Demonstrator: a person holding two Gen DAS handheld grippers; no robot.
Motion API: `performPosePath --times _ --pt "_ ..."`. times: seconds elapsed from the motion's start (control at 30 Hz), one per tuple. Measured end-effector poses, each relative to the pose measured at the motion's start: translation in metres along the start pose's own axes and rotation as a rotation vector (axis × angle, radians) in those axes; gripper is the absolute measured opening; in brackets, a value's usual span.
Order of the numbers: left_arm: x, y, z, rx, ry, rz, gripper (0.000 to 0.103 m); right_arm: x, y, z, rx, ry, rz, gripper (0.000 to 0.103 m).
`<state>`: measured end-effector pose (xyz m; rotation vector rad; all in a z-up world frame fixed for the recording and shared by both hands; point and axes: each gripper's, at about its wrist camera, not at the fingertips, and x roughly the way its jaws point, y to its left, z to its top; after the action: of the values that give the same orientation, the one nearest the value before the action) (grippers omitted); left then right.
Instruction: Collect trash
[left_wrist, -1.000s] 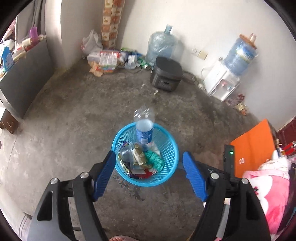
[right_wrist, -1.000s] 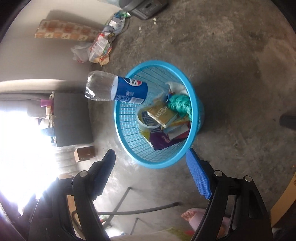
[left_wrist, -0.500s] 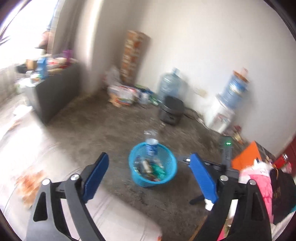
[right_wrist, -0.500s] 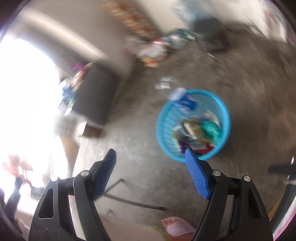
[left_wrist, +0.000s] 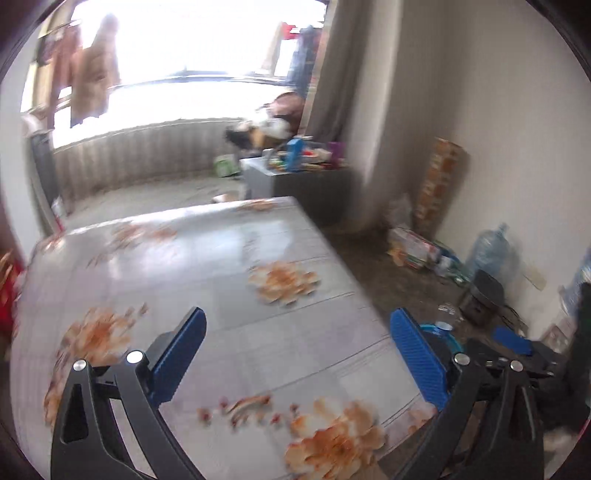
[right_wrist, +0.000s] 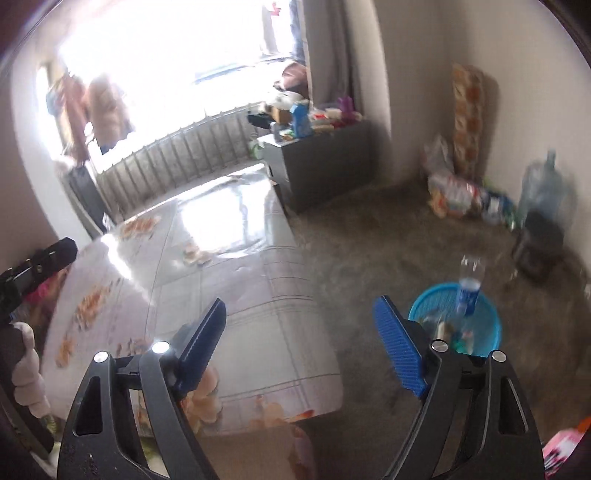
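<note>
In the left wrist view, the left tool (left_wrist: 295, 354) stands wide with nothing between its pads, its jaws having just been opening, above the flowered worktop (left_wrist: 221, 280). The blue basket (left_wrist: 448, 334) peeks out at lower right, mostly hidden. In the right wrist view, the right tool (right_wrist: 301, 343) is wide and empty too, jaws just opening. The basket (right_wrist: 487, 321), with 1 upright bottle (right_wrist: 467, 291), sits lower right, nearer this tool. Blur hides any remaining trash.

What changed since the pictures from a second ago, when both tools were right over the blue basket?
Both tools swung up and away from the blue basket, now facing the flowered table. The left tool has just been opening wider, the right tool slightly too; both are empty. The bottle still stands in the basket on the floor.
</note>
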<state>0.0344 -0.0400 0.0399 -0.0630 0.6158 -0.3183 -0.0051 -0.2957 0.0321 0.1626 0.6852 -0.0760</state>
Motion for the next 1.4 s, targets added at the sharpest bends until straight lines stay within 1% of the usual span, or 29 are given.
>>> performPosePath --times 0.07,0.1,0.13,0.2,0.3,0.43,0.53,0.7,1.0,1.4 --pt "-0.008 0.013 -0.018 -0.042 0.008 0.078 0.098 -0.006 0.014 -0.002 -0.032 -0.004 -0.006 0.081" --pt "-0.009 0.016 -0.024 -0.053 0.013 0.104 0.098 -0.008 0.018 -0.004 -0.04 -0.003 -0.018 0.081" --pt "-0.009 0.021 -0.033 -0.069 0.04 0.126 0.098 -0.009 0.021 -0.006 -0.043 0.004 -0.035 0.081" --pt "-0.005 0.028 -0.043 -0.093 0.101 0.161 0.098 -0.006 0.024 -0.012 -0.044 0.026 -0.067 0.081" --pt "-0.004 0.036 -0.053 -0.113 0.131 0.194 0.098 0.002 0.03 -0.024 -0.062 0.075 -0.092 0.081" --pt "-0.001 0.037 -0.056 -0.119 0.15 0.208 0.098 0.01 0.031 -0.035 -0.076 0.128 -0.121 0.081" --pt "0.007 0.036 -0.056 -0.104 0.18 0.219 0.098 0.01 0.03 -0.037 -0.079 0.138 -0.134 0.081" --pt "0.013 0.032 -0.061 -0.084 0.22 0.212 0.098 0.008 0.037 -0.04 -0.09 0.157 -0.152 0.081" --pt "0.019 0.027 -0.061 -0.059 0.241 0.202 0.098 0.01 0.036 -0.048 -0.081 0.19 -0.159 0.081" --pt "0.025 0.02 -0.06 -0.02 0.253 0.187 0.098 0.01 0.034 -0.048 -0.082 0.196 -0.167 0.081"
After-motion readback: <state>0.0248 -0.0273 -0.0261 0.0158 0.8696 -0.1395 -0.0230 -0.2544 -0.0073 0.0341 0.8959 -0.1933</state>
